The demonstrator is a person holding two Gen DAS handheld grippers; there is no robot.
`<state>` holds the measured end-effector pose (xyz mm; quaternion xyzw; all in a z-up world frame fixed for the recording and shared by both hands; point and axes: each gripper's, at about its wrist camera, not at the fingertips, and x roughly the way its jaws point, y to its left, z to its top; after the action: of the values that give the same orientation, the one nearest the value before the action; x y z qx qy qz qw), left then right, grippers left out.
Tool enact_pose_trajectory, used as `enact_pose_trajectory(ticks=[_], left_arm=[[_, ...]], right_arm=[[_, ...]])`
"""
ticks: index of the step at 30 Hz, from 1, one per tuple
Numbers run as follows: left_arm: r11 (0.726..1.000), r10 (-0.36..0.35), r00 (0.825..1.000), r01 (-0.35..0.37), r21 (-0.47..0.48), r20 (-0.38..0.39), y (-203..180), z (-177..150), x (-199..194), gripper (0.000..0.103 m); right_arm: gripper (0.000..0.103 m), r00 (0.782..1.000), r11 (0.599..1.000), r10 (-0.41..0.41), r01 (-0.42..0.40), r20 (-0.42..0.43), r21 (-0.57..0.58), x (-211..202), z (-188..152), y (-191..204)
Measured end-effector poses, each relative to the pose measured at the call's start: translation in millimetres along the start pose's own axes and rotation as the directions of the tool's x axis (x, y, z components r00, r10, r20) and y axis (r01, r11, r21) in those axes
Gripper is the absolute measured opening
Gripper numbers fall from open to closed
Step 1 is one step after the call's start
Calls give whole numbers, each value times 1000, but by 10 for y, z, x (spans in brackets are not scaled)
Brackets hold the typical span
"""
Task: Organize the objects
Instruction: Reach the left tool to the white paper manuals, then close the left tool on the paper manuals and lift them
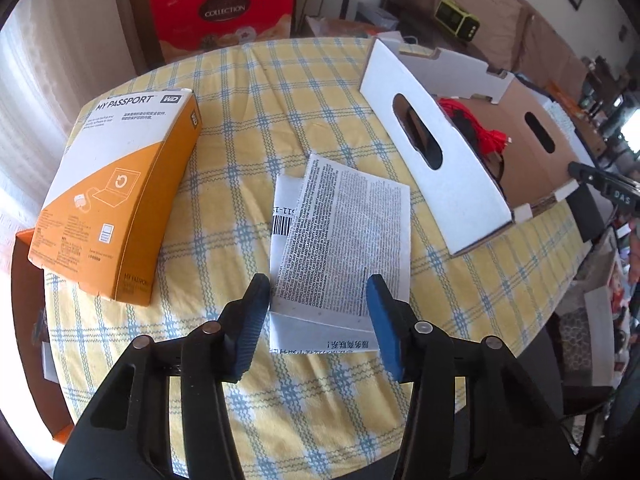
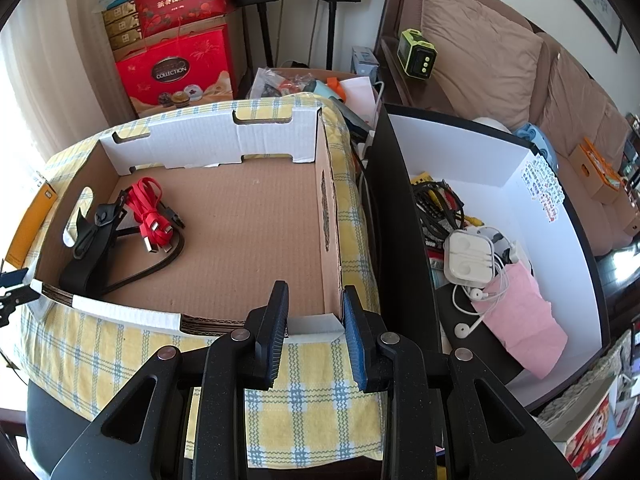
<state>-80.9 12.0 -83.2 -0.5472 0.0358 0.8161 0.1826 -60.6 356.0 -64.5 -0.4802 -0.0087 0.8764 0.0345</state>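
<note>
In the left wrist view, folded printed paper leaflets (image 1: 340, 240) lie on the yellow checked tablecloth (image 1: 280, 100). My left gripper (image 1: 318, 292) is open and empty, its fingertips on either side of the leaflets' near end, just above them. An orange-and-white My Passport box (image 1: 116, 196) lies to the left. The cardboard tray (image 1: 432, 144) stands at the right. In the right wrist view my right gripper (image 2: 316, 304) is open and empty at the near right corner of the cardboard tray (image 2: 256, 216), which holds a red cable (image 2: 150, 208) and a black strap (image 2: 92, 252).
A white-lined black box (image 2: 556, 200) right of the table holds cables, earphones (image 2: 468, 256) and a pink paper bag (image 2: 524, 312). Red gift boxes (image 2: 176, 68) stand behind the table. A sofa (image 2: 500, 60) with a green device (image 2: 416, 54) lies at the back right.
</note>
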Motion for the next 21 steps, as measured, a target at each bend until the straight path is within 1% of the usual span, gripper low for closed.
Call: enact_pose_trajectory(ticks=[2,3,5,6,8,9,10,11,12,14,15,18,21], left_arm=[[1000,-16,1000,16,-2,-1,-14,1,-41,47],[1000,-19,1000,19,-13,2,1,21,-55,52],[998,-26,1000,26,-66,2,82,92,-44,61],[995,-42,999,41,-92,-2,135,128,-21,61],[987,-92,995,87,-139,-35,227,214,83,61],[979,-120,991,110,-169,-51,269,244,141,58],[973,-143,988,129,-193,-61,299,272,185,58],[970,-154,987,142,-199,-46,311,294,179,56],[965,-180,983,166,-202,-49,310,316,190,48],[951,-240,969,223,-213,-59,288,342,219,41],[949,-255,965,238,-205,-60,259,348,225,39],[951,-267,962,253,-177,-64,161,356,248,37],[933,-321,945,306,-192,-55,141,362,273,35]], right_arm=[[27,1000,1000,0,0,0,0,0,1,-5],[27,1000,1000,1,-1,0,0,0,1,-5],[27,1000,1000,0,0,0,1,0,0,-5],[27,1000,1000,0,0,0,1,-1,0,-3],[27,1000,1000,1,-1,0,0,0,1,-5],[27,1000,1000,2,-2,0,1,0,2,-4],[27,1000,1000,2,-2,0,1,0,1,-3],[27,1000,1000,2,-2,0,1,3,0,-3],[27,1000,1000,3,-3,-1,0,4,1,1],[27,1000,1000,-1,1,-1,-3,10,1,1],[27,1000,1000,-2,2,-2,-4,15,4,6],[27,1000,1000,-2,2,-1,-2,14,3,1],[27,1000,1000,-1,1,-2,-2,15,5,0]])
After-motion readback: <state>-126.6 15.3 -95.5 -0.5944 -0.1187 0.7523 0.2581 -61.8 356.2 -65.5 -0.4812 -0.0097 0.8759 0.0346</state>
